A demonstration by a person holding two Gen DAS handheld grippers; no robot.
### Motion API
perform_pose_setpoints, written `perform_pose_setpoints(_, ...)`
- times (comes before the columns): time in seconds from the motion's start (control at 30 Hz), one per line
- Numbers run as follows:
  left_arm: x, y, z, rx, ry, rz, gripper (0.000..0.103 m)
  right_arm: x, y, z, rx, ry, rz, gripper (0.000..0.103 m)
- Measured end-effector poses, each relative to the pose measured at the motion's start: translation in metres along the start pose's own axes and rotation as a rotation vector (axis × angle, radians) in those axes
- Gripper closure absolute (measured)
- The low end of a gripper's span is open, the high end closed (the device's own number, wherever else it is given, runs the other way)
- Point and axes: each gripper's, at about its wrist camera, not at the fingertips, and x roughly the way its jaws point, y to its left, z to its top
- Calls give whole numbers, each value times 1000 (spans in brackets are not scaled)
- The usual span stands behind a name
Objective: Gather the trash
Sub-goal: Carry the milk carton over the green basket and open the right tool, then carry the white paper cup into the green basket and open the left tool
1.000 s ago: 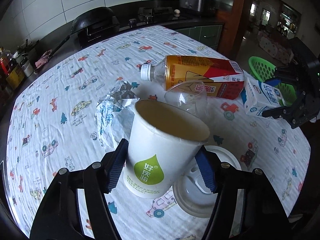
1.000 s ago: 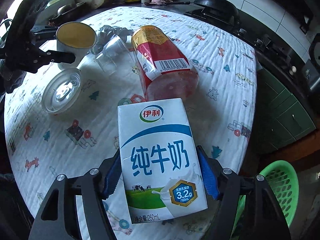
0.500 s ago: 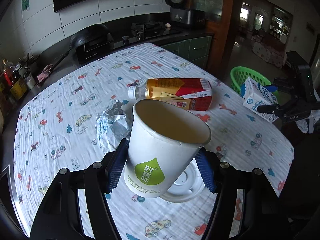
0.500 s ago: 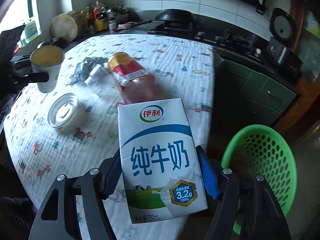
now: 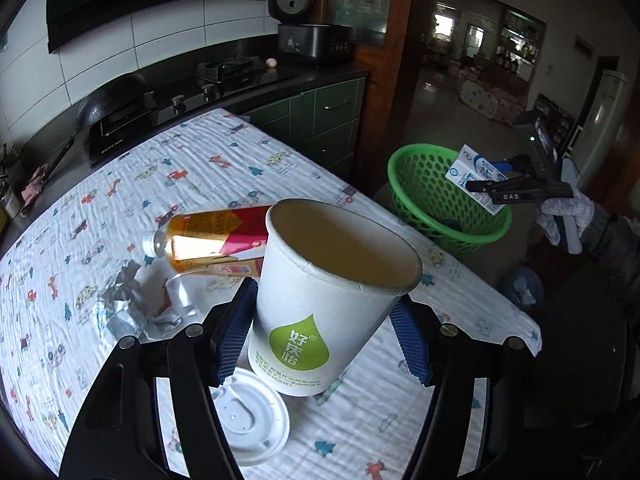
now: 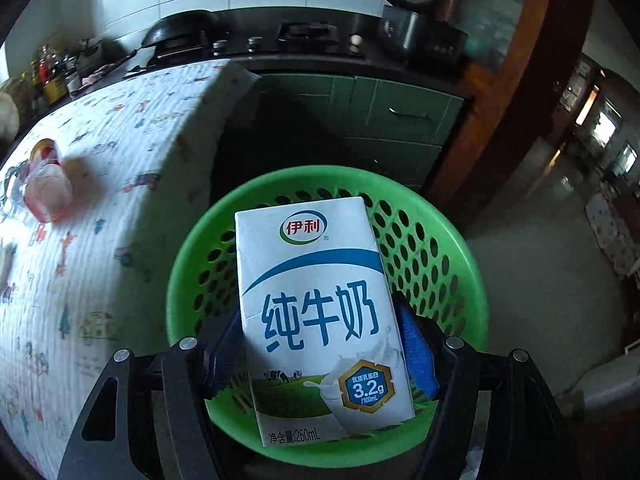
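My left gripper (image 5: 322, 334) is shut on a white paper cup (image 5: 320, 304) with a green drop logo, held above the table. My right gripper (image 6: 322, 354) is shut on a white and blue milk carton (image 6: 316, 312) and holds it over the green perforated basket (image 6: 452, 248). The left wrist view shows that carton (image 5: 478, 178) and gripper over the basket (image 5: 424, 196) beside the table. On the table lie a tea bottle (image 5: 212, 238), a clear plastic cup (image 5: 180, 294), crumpled foil (image 5: 120, 308) and a white lid (image 5: 248, 420).
The table (image 5: 200, 168) has a white cloth with a cartoon print. A dark counter with a stove (image 5: 228, 72), a wok (image 5: 112, 100) and a rice cooker (image 5: 296, 0) runs behind it. Green cabinets (image 6: 400, 120) stand behind the basket.
My right gripper has carried the milk carton off the table edge to above the green basket. My left gripper has lifted the paper cup higher and turned toward the basket.
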Motion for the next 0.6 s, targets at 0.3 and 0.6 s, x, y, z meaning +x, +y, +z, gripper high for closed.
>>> perform_pose_setpoints(0.3,40,-43,40,47,21,-54,38,61,-14,-6,58,54,13,35)
perform_pose_setpoints(0.6,76,-77,65,82,54,-103,38,71,-19,-3,101,33,61,34)
